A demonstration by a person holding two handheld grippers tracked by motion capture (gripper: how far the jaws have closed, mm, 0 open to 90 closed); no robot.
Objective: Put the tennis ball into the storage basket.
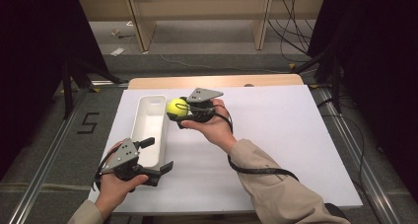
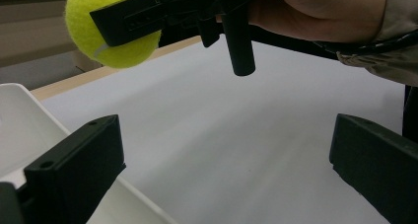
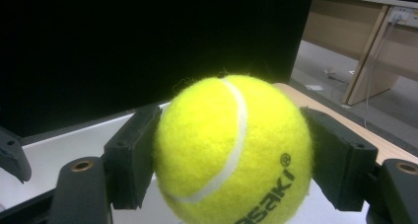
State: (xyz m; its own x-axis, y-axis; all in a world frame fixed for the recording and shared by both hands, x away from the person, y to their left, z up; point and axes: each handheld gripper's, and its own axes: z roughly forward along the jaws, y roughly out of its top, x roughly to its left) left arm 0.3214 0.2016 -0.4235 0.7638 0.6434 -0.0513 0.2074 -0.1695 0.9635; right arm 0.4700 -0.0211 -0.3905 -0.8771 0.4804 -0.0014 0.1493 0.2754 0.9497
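Here | step: I held the tennis ball (image 1: 177, 107) pinched in the right gripper (image 1: 180, 110), centre frame, beside the white tray (image 1: 150, 130) | left gripper (image 1: 158, 155) gaped empty | next: carry over tray, release.

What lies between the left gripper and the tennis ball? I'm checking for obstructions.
High view: the white tray lies between the left gripper and the tennis ball.

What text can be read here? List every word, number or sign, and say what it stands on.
"asaki", cut off at the frame edge, with an ® sign: black print on the tennis ball held in the right gripper.
"5": marked on the floor left of the table.
No other text is readable.
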